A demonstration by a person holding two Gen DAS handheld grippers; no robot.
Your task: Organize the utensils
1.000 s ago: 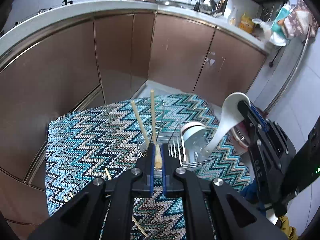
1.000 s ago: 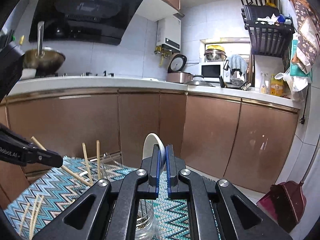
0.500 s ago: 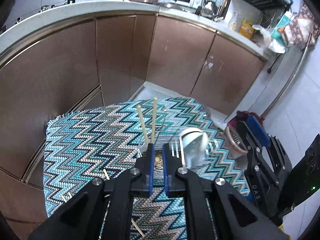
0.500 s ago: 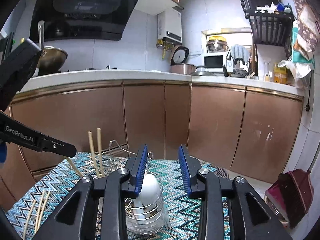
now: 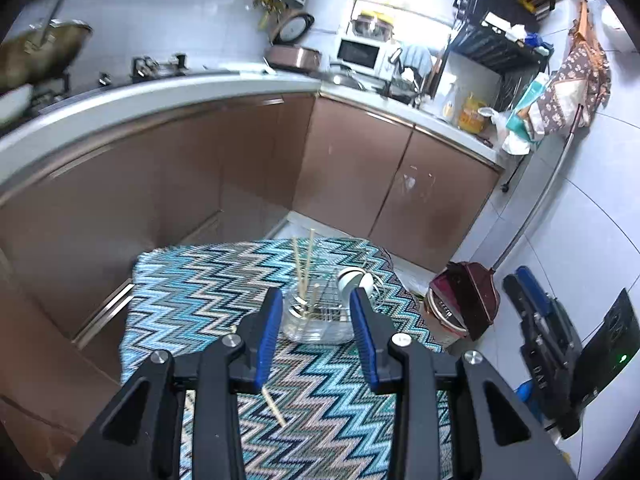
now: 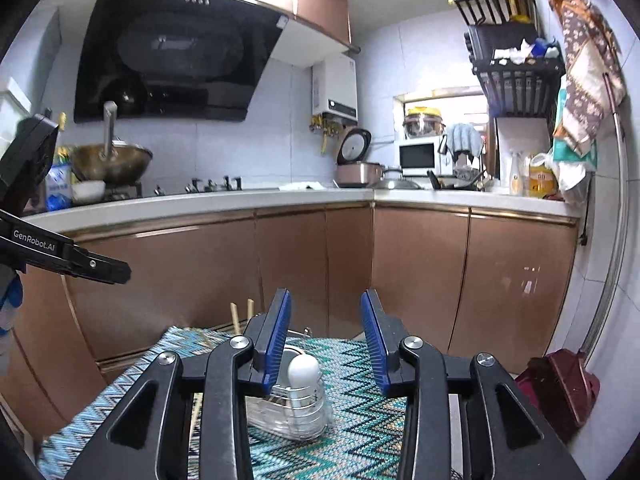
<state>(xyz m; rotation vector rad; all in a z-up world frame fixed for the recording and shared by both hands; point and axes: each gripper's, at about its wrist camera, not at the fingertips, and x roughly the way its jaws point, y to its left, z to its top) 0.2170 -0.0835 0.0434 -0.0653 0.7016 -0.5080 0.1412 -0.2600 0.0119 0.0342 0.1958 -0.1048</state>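
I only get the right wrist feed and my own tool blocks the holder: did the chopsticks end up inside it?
Observer: Yes, two chopsticks stand upright in the wire holder, beside the white spoon.
Operator: Is the left tool carrying anything?
Observer: No. The left tool has just been opening its jaws and grips nothing; the holder only shows between them, farther off.
Operator: Anything left on the cloth?
Observer: At least one loose chopstick lies on the zigzag cloth, close to that tool.
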